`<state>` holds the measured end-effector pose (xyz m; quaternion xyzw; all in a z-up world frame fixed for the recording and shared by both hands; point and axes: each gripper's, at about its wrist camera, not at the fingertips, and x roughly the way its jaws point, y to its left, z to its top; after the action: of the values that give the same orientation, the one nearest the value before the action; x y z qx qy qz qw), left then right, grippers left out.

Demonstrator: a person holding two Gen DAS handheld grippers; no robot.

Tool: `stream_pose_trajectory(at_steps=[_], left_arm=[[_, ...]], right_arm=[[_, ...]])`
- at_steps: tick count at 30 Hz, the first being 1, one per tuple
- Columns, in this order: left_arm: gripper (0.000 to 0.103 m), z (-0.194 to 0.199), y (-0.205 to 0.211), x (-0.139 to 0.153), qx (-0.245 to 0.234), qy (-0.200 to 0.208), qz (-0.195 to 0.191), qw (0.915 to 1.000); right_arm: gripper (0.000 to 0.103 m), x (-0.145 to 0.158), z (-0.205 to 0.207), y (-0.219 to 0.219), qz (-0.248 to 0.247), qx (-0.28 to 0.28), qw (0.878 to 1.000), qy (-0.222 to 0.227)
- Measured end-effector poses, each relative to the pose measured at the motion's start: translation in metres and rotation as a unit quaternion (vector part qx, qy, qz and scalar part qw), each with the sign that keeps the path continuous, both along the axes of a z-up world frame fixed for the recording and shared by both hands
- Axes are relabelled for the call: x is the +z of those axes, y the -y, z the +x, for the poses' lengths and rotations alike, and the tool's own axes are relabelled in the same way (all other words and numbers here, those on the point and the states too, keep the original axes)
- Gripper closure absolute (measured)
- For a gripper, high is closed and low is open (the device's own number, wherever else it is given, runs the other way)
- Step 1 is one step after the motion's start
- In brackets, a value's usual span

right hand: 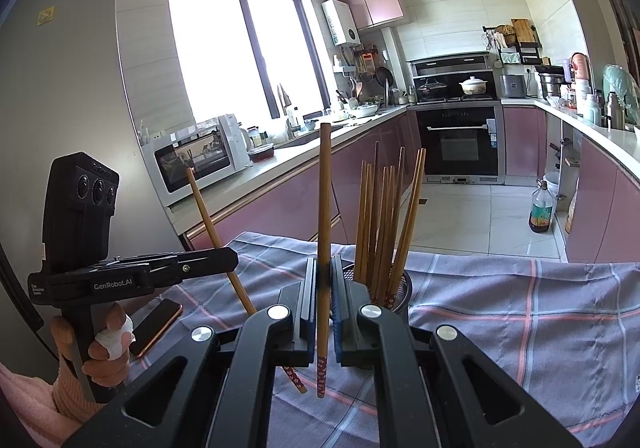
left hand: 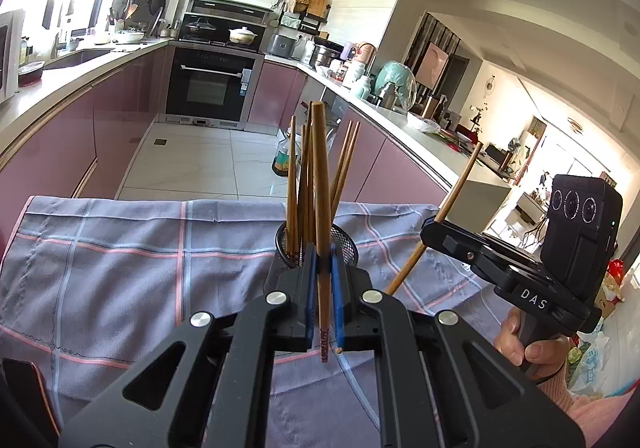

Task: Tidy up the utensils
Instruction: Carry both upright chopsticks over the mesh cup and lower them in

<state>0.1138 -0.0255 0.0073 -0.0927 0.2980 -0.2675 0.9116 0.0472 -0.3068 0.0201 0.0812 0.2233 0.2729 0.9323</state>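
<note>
A black mesh holder stands on the checked cloth with several wooden chopsticks upright in it; it also shows in the right wrist view. My left gripper is shut on one chopstick, held upright just in front of the holder. My right gripper is shut on another chopstick, upright, left of the holder. Each gripper shows in the other's view, the right one with its slanted chopstick, the left one with its chopstick.
A grey-blue checked cloth covers the table. A phone lies on the cloth at its left edge. Behind are pink kitchen cabinets, an oven, a microwave and an oil bottle on the floor.
</note>
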Motion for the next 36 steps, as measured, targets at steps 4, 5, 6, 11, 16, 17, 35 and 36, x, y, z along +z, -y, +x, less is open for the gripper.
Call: stream_pose_trajectory(at_steps=[4, 5, 6, 11, 16, 17, 35, 36], left_arm=[[0.095, 0.001, 0.001, 0.000, -0.001, 0.001, 0.001, 1.0000], [0.095, 0.001, 0.002, 0.000, -0.001, 0.000, 0.001, 1.0000], [0.095, 0.001, 0.002, 0.000, -0.001, 0.000, 0.001, 1.0000], [0.095, 0.001, 0.001, 0.001, -0.001, 0.002, 0.003, 1.0000], [0.095, 0.002, 0.002, 0.002, -0.003, 0.003, 0.005, 1.0000], [0.095, 0.003, 0.002, 0.003, -0.004, 0.004, 0.005, 1.0000], [0.095, 0.005, -0.001, 0.016, -0.003, 0.024, 0.001, 0.9997], [0.095, 0.005, -0.002, 0.017, -0.002, 0.025, 0.002, 0.9997]], right_arm=[[0.098, 0.001, 0.001, 0.000, -0.001, 0.000, 1.000, 0.001], [0.098, 0.001, 0.001, 0.000, -0.001, 0.000, 1.000, 0.001], [0.098, 0.001, 0.002, 0.000, -0.001, 0.000, 1.000, 0.002], [0.098, 0.001, 0.001, 0.000, -0.001, 0.000, 1.000, 0.001], [0.098, 0.002, 0.003, 0.001, -0.001, -0.001, 1.000, 0.002], [0.098, 0.003, 0.004, 0.001, -0.001, -0.001, 1.000, 0.003], [0.098, 0.011, 0.011, 0.005, -0.002, -0.004, 1.000, 0.022], [0.098, 0.011, 0.012, 0.005, -0.002, -0.004, 1.000, 0.023]])
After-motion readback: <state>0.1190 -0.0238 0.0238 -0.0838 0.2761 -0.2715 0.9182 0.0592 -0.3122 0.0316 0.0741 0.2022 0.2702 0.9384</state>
